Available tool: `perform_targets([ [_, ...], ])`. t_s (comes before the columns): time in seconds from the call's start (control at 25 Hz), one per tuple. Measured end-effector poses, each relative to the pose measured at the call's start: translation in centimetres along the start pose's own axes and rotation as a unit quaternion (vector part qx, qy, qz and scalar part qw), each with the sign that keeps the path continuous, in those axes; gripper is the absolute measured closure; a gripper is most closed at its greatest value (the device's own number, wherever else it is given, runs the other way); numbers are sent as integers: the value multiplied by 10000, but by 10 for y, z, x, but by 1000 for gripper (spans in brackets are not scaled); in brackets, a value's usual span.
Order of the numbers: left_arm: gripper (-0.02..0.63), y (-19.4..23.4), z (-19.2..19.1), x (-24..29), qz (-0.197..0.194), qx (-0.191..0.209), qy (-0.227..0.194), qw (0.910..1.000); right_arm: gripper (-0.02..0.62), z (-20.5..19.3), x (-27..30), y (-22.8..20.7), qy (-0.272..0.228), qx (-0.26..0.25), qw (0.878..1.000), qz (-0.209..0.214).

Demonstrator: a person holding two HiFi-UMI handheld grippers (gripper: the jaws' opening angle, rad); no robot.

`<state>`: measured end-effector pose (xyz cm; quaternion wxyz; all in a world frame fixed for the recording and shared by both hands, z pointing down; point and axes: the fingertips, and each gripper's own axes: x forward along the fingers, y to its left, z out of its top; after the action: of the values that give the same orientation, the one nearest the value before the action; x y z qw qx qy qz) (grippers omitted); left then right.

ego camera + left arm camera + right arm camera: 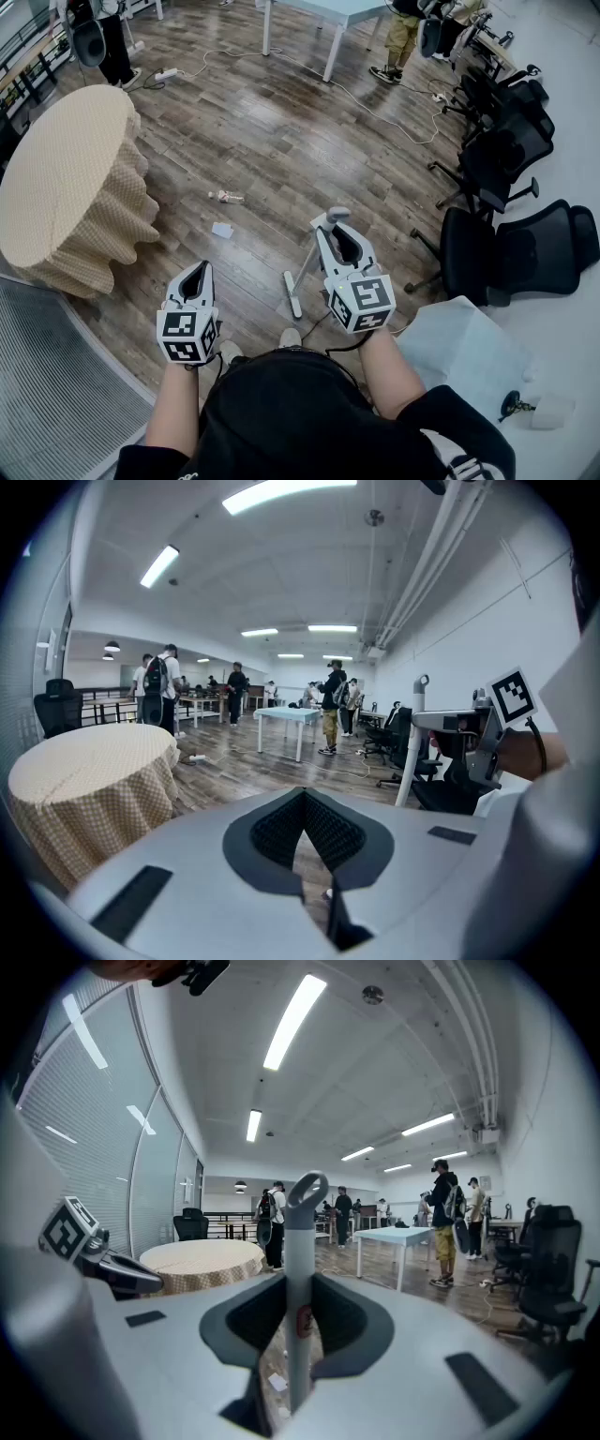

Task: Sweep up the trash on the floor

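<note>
Right gripper (pixel 336 226) grips the broom (pixel 292 295); left gripper (pixel 198 270) is closed, empty. Hold tight, push toward the paper (pixel 222 230).

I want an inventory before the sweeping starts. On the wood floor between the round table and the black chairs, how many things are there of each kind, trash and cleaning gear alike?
Crumpled trash piece: 1
Flat white paper scrap: 1
Broom, handle clamped in the right tool: 1
Total: 3
</note>
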<state>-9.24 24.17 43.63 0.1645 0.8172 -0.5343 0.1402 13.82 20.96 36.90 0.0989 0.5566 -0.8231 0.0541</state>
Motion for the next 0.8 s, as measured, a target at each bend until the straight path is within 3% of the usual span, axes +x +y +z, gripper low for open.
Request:
perform_targets([
  [0.56,611,52,-7,-33,-209,-298,-195,9991,500,11,25,97,-49,-158,9992,377],
  [0.8,611,88,-26,-57,-271,-294,-220,9990,500,11,54,159,72,-466,9956,815],
])
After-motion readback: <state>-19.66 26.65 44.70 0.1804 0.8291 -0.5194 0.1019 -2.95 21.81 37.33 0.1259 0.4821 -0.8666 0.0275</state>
